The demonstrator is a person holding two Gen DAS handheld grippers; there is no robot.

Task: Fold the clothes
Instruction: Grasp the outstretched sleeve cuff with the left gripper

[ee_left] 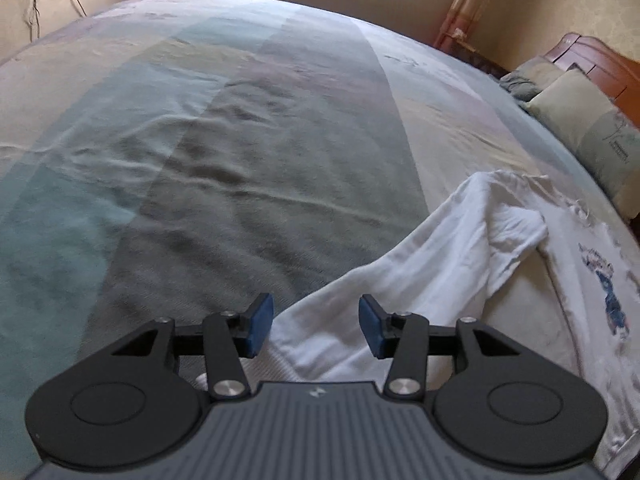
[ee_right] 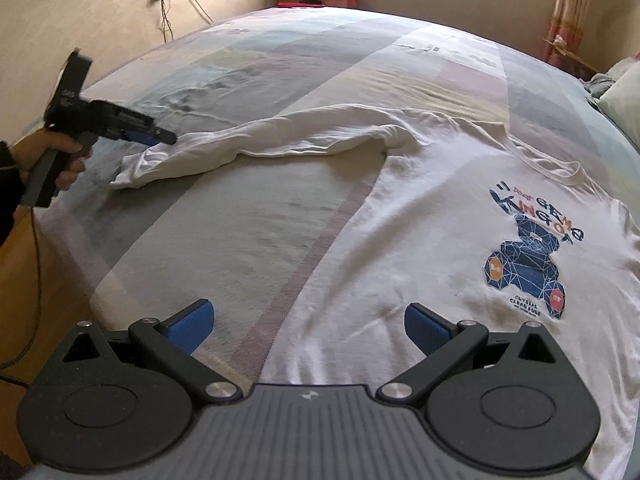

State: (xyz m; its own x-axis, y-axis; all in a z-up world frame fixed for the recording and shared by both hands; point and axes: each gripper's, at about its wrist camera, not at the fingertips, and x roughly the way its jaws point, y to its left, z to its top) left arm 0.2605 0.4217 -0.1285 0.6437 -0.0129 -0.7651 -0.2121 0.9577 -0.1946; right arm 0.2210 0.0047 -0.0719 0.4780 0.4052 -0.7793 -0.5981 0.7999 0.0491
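My left tool (ee_right: 160,138) sits level over the sleeve (ee_right: 248,140) cuff, parted, gripping nothing; my right tool (ee_right: 308,330) gapes wide (empty); the sleeve stretches leftward across the bed (ee_right: 240,240)

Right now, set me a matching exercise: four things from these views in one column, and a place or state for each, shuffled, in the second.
Things:
1. left hand-held gripper
2. right hand-held gripper
3. bear print
4. pillow

Places or states:
A. on the white shirt's chest
B. open at the sleeve's end
C. by the wooden headboard
D. open over the shirt's lower part

Pairs: 1-B, 2-D, 3-A, 4-C
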